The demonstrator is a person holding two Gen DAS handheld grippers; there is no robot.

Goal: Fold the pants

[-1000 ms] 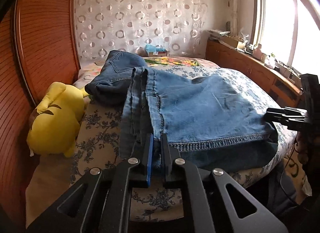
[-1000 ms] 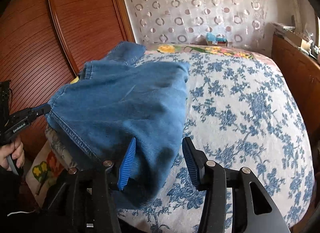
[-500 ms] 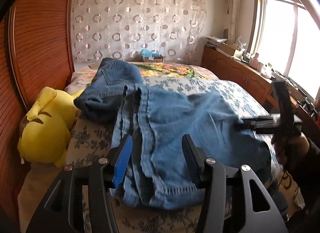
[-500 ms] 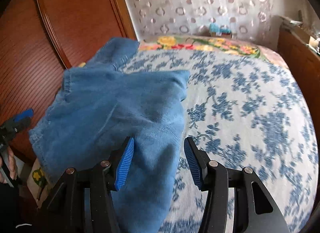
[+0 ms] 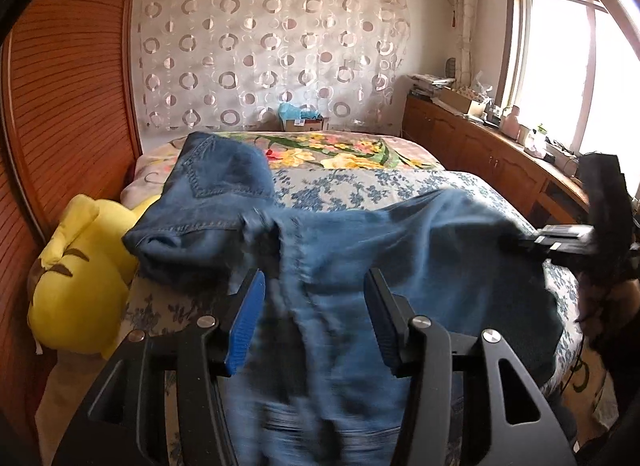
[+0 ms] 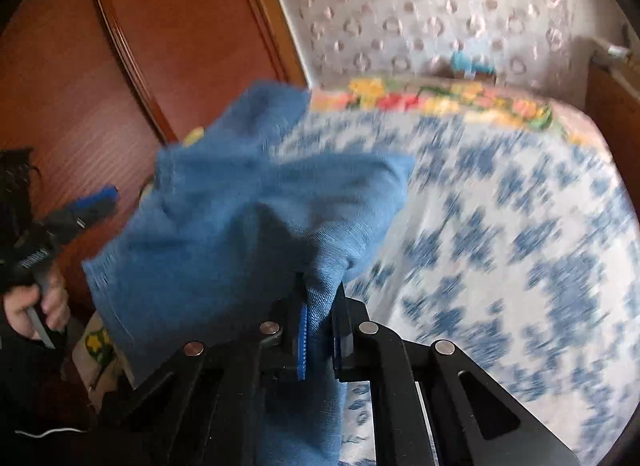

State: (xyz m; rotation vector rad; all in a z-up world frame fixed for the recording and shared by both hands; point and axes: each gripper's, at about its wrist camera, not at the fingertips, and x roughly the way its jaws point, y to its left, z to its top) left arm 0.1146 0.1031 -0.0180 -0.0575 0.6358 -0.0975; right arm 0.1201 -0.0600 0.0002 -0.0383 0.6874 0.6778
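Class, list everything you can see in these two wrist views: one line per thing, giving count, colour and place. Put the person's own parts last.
jeans: one, blue, draped on the bed
bed cover: one, white with blue flowers
plush toy: one, yellow, beside the bed's left edge
curtain: one, pale with rings, back wall
cabinet: one, wooden, under the window
left gripper: black, blue pads, open over the jeans
right gripper: black, just closed on the jeans
hand: one, holding the left gripper
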